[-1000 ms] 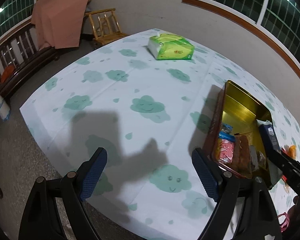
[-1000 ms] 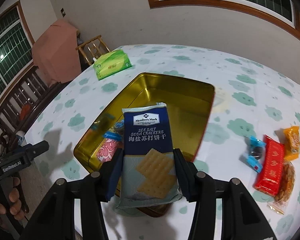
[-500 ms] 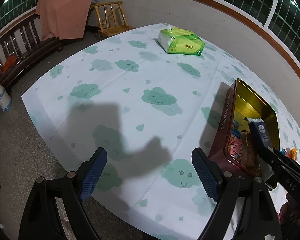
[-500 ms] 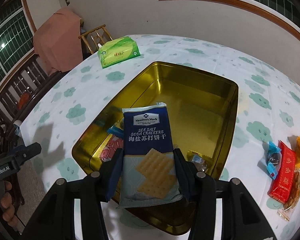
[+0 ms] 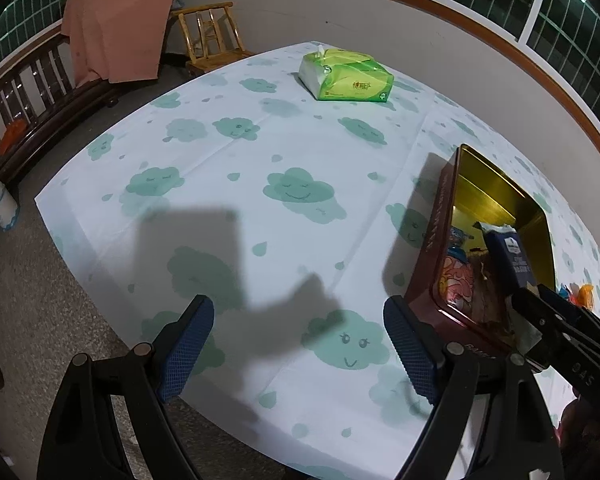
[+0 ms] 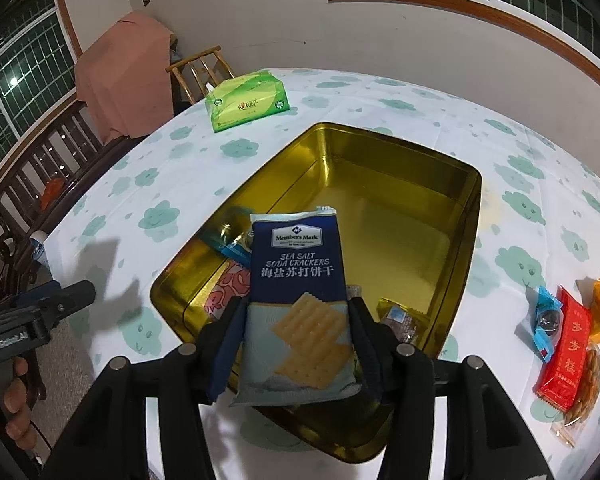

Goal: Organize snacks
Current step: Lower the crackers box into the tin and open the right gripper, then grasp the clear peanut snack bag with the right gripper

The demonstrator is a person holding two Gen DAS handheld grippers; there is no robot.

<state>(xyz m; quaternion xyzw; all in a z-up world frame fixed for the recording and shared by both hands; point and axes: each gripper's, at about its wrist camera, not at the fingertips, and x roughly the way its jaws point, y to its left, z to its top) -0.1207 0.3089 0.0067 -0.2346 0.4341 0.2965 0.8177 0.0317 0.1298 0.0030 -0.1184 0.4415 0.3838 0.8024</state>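
Now the right gripper (image 6: 296, 344) has just been opening its jaws around the soda cracker pack (image 6: 298, 300), which sits between them over the gold tin (image 6: 440, 184), so the drop looks underway. Left gripper (image 5: 300, 344) hangs wide open, empty, above the tablecloth (image 5: 260, 152). Loose snacks (image 6: 568, 344) wait right of the tin.
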